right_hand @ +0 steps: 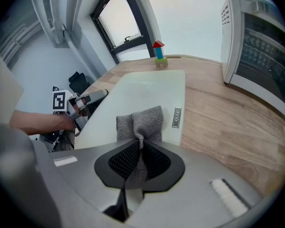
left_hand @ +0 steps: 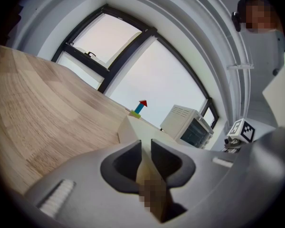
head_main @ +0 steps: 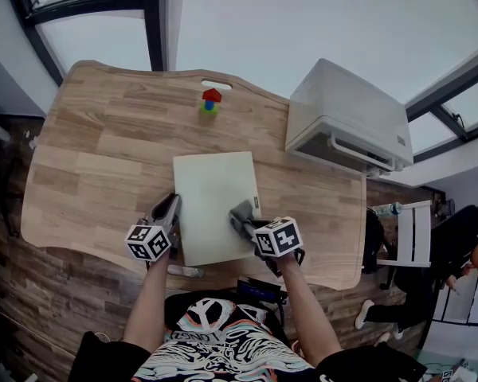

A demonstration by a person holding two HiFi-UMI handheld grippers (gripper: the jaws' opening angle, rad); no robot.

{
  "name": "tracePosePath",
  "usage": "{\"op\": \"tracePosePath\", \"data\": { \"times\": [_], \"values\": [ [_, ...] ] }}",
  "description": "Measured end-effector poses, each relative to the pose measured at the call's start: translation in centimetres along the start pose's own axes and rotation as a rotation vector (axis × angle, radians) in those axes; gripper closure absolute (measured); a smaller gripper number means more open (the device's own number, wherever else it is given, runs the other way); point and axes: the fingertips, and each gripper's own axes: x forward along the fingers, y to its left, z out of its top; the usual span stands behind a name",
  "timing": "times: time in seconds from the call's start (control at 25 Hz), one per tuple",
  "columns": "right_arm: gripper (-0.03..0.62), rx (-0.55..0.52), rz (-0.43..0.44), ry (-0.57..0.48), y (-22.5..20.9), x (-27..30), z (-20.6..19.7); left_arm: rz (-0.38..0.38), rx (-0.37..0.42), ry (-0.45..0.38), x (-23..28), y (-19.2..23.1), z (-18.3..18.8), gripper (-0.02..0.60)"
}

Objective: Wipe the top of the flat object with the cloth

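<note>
Across the middle of the head view spreads the wood-grain tabletop, matte and rounded at its corners, with a boxy white appliance at upper right. At centre frame lies the flat object, a thin, smooth, cream rectangle. We have the left gripper with its jaws clenched on the flat object's left edge. The right gripper is grasping a bunched fold of the grey knitted cloth, which rests on the flat object's lower right part. We judge that a hard push could pull the thin edge out of the left jaws and let the flat object skid. The cloth, pinched by one fold only, could drag free. Small stacked toy blocks stand well beyond, at upper centre.
</note>
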Motion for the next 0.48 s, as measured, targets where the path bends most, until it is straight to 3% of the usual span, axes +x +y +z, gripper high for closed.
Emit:
{"op": "tracePosePath", "data": {
  "times": [0.48],
  "values": [
    [0.574, -0.008, -0.027, -0.031, -1.0, 1.0, 2.8, -0.002, 0.005, -0.004, 0.1, 0.1, 0.2, 0.465]
  ]
}}
